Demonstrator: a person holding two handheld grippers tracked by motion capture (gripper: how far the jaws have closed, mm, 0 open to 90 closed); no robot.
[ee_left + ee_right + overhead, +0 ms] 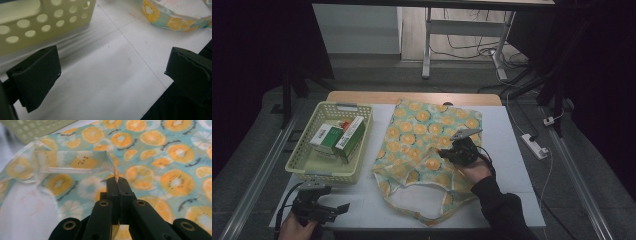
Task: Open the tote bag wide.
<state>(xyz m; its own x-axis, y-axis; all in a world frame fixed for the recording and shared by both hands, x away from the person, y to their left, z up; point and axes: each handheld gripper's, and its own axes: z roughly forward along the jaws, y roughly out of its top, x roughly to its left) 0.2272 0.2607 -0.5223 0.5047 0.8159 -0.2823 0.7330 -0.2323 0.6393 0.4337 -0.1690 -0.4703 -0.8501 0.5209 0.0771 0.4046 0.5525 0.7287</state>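
Fruit-print tote bag (432, 135) lies flat mid-table, at 3 o'clock from the perforated yellow basket (362, 150) holding two boxes (339, 136). Right gripper (117, 180): jaws pressed together, pinching a thin fold of the bag's upper layer near the mouth. Left gripper (343, 207): jaws spread, nothing between them, resting at 6 o'clock of the basket. Risk, as I judge it: the thin pinch may slip if pulled fast, or catch both layers, so the mouth stays closed.
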